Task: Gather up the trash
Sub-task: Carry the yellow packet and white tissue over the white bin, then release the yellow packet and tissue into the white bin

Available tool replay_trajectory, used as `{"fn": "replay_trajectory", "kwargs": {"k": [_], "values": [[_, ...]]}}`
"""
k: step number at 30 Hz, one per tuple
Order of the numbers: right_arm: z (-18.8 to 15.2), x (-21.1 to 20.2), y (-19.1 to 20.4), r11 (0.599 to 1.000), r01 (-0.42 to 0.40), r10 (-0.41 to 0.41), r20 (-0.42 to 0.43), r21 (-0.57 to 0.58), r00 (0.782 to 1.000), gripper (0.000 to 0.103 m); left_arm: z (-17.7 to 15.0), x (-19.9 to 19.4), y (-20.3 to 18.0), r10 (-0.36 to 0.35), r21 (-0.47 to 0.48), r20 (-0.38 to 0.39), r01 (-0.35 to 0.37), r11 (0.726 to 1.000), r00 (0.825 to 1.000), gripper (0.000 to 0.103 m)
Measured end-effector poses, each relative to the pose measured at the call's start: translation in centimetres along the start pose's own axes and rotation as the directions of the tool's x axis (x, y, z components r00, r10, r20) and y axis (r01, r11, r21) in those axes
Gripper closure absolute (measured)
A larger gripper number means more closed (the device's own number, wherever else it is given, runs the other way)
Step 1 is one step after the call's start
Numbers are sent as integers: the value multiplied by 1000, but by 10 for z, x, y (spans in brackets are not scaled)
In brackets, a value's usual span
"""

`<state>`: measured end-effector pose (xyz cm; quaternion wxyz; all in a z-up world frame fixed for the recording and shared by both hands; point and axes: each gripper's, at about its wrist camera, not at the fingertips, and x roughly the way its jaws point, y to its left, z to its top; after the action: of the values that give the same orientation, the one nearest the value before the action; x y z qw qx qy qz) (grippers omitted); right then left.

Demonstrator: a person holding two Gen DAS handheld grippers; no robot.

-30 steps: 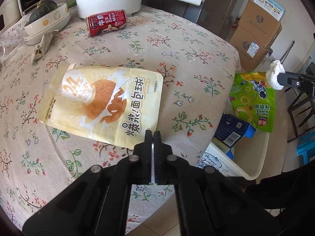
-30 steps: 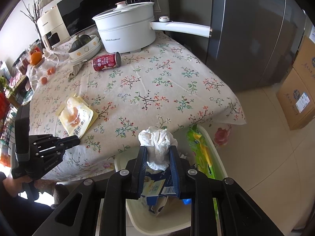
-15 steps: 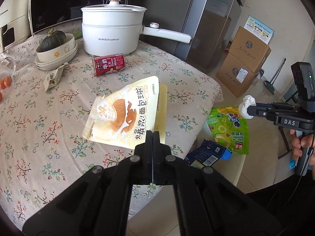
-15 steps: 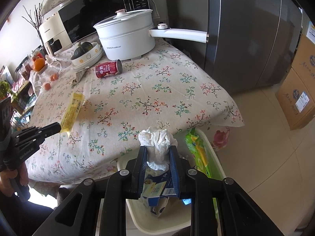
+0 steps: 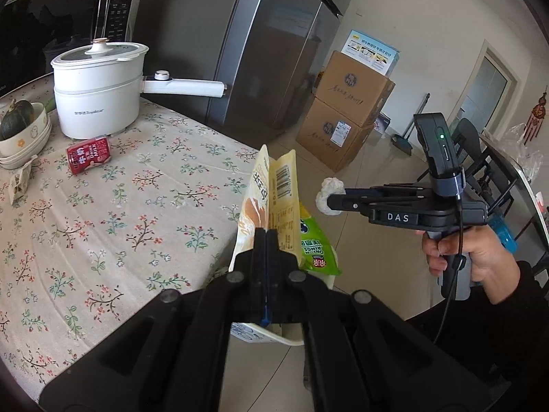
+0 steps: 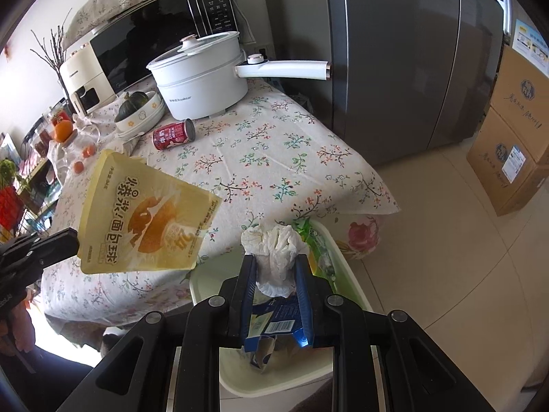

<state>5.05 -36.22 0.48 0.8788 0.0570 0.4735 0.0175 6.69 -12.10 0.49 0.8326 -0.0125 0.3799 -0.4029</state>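
The left gripper has its fingers pressed together on the bottom edge of a yellow snack bag, which hangs in the air off the near edge of the table — clear of the flowered cloth, standing up from the jaws. In the left wrist view the bag shows edge-on, its barcode side turned to the camera, and it stands in front of the white bin on the floor by the table's corner.

The right gripper pinches a crumpled white tissue between its blue-padded fingers, the wad bulging out above the tips. It is held over the bin, near the table's corner. Inside the bin lie a green snack packet, leaning on the far wall, and a blue carton lower down.

A red drink can lies on its side on the table, just in front of the white electric pot at the far edge — well apart from both grippers. A small crumpled wrapper lies by the stacked bowls holding a dark green squash at the table's left edge. A hand grips the right tool's handle. Cardboard boxes are stacked on the floor beside the grey fridge.
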Motion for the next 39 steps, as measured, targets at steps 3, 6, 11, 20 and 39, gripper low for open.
{"fn": "replay_trajectory", "kwargs": {"k": [3, 6, 11, 20, 39], "values": [[-6, -2, -13, 1000, 12, -12, -7, 16, 1000, 79, 0, 9, -12, -32, 15, -16, 32, 999, 999, 103], [-13, -1, -24, 999, 24, -24, -21, 27, 1000, 79, -3, 22, -19, -26, 42, -33, 27, 999, 999, 103], [-24, 5, -33, 999, 39, -38, -53, 25, 998, 79, -14, 51, -14, 19, 45, -83, -15, 999, 996, 103], [-29, 9, -36, 999, 32, -31, -77, 18, 997, 79, -23, 63, -7, 166, 63, -130, -159, 985, 978, 58], [-18, 15, -23, 998, -11, 17, -75, 68, 997, 36, -24, 40, 40, 437, 37, -153, -437, 899, 886, 8]]}}
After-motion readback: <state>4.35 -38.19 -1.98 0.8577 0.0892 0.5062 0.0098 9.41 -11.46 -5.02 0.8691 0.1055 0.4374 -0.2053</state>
